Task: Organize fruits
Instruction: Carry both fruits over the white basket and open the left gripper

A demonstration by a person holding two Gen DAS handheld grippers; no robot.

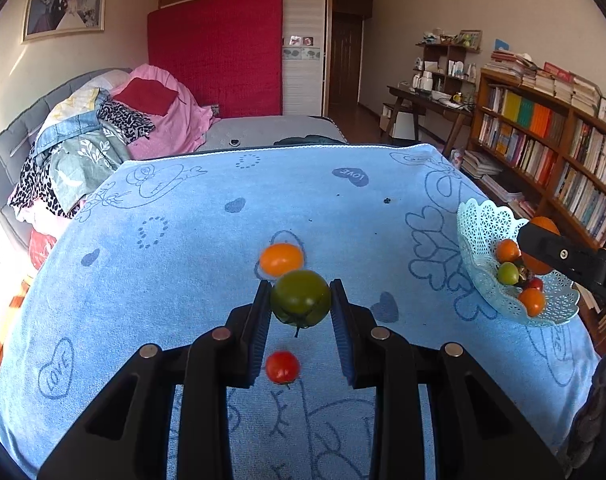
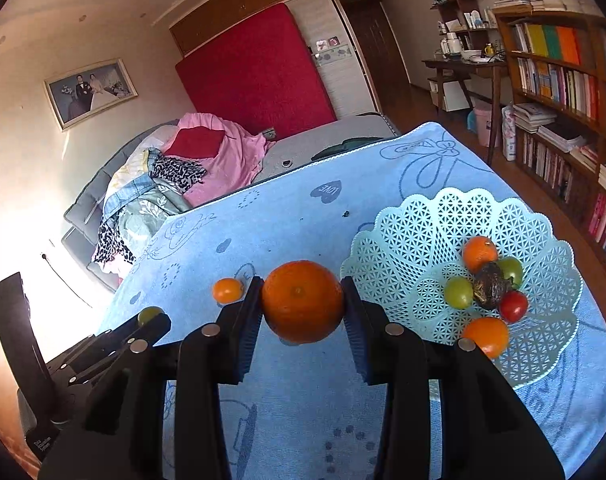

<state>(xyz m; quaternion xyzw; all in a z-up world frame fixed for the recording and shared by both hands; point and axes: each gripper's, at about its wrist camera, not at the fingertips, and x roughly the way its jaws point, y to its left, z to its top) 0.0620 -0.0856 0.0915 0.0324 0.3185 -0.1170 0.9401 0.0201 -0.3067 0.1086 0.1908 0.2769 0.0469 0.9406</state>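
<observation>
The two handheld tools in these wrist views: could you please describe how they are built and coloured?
Both the left tool and the right tool are matte black plastic with two angular fingers. Each finger carries a flat ribbed pad of dark blue, and round silver fasteners sit on top of the linkages. Seen from the side in the right wrist view, the left tool's body bears small white lettering, too small to read. No cables or sleeves show.

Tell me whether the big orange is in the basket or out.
Out. The big orange is clamped in the right gripper, beside the basket, above the blue cloth.
</observation>
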